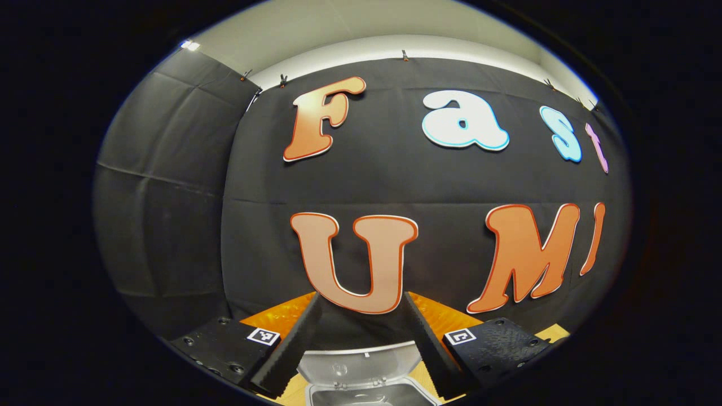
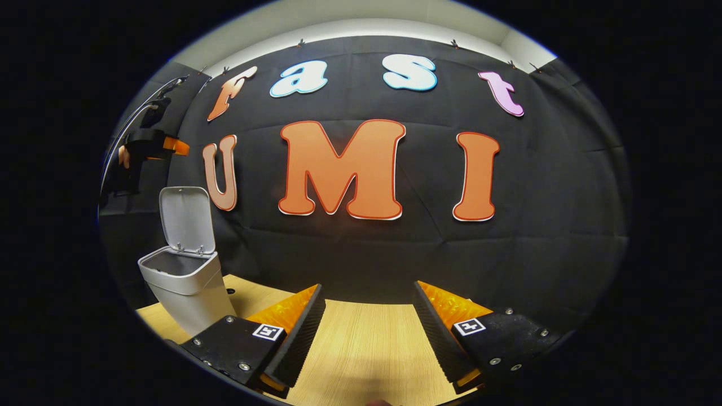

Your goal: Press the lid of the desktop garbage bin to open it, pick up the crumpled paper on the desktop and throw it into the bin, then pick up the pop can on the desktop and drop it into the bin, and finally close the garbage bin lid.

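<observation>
Wooden table (image 2: 361, 349) carries grey plastic bin (image 2: 189, 290), lid (image 2: 186, 219) up, left of right gripper (image 2: 366, 332) jaws; below left gripper (image 1: 361, 344) jaws. Both wide, empty.

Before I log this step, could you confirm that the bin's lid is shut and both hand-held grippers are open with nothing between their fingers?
Not quite: the lid stands raised above the open bin, as the right gripper view shows. The rest holds: the left hand-held gripper and the right hand-held gripper are open and empty.
</observation>
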`<control>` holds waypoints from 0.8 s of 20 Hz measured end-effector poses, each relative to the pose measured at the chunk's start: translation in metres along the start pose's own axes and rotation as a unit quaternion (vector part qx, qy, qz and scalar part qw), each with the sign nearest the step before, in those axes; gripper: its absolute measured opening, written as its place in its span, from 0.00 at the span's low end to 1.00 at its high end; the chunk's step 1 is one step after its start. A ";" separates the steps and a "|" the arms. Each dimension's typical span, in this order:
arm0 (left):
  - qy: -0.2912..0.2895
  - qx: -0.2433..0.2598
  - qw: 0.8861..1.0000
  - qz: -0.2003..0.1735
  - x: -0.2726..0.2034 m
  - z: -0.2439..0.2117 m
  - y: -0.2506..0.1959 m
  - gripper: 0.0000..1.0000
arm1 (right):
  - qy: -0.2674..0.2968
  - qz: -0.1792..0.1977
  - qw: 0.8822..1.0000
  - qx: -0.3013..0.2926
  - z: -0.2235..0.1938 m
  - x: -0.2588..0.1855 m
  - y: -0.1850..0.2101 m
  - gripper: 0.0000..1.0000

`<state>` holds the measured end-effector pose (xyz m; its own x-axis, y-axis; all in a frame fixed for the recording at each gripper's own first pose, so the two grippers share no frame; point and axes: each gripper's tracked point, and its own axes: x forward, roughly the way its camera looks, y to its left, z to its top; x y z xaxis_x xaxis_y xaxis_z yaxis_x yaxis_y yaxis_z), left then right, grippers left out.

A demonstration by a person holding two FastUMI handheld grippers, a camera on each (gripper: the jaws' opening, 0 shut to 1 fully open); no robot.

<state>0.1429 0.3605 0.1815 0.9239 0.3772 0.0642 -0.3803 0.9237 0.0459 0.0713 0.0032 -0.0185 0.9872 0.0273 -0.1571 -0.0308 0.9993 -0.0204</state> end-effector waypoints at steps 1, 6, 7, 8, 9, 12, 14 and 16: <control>0.001 -0.005 1.000 -0.001 0.006 0.006 0.002 0.91 | 0.000 -0.001 1.000 0.000 0.001 -0.001 -0.002 0.93; 0.028 0.003 0.999 -0.014 0.028 0.004 0.004 0.90 | 0.001 -0.005 1.000 0.001 -0.001 0.000 -0.007 0.94; 0.037 0.002 0.999 -0.018 0.031 -0.002 0.003 0.90 | 0.001 -0.004 1.000 0.002 -0.001 0.001 -0.007 0.94; 0.043 0.000 0.999 -0.018 0.034 -0.005 0.003 0.90 | 0.001 -0.005 1.000 0.003 -0.001 0.000 -0.008 0.93; 0.055 0.001 0.998 -0.022 0.037 -0.011 0.002 0.90 | 0.001 -0.006 1.000 0.004 -0.002 0.000 -0.011 0.93; 0.097 0.004 0.995 -0.032 0.049 -0.031 0.001 0.90 | 0.002 -0.011 1.000 0.006 -0.004 0.000 -0.015 0.93; 0.122 0.017 0.992 -0.035 0.055 -0.042 0.000 0.90 | 0.002 -0.015 1.000 0.010 -0.004 -0.002 -0.019 0.93; 0.184 0.028 0.982 -0.042 0.062 -0.073 -0.002 0.90 | 0.000 -0.022 1.000 0.016 -0.006 -0.004 -0.029 0.93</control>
<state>0.2034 0.3871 0.1130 0.9010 0.3081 -0.3055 -0.2943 0.9513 0.0915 0.0677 -0.0257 -0.0230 0.9874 -0.0164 -0.1577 0.0172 0.9998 0.0036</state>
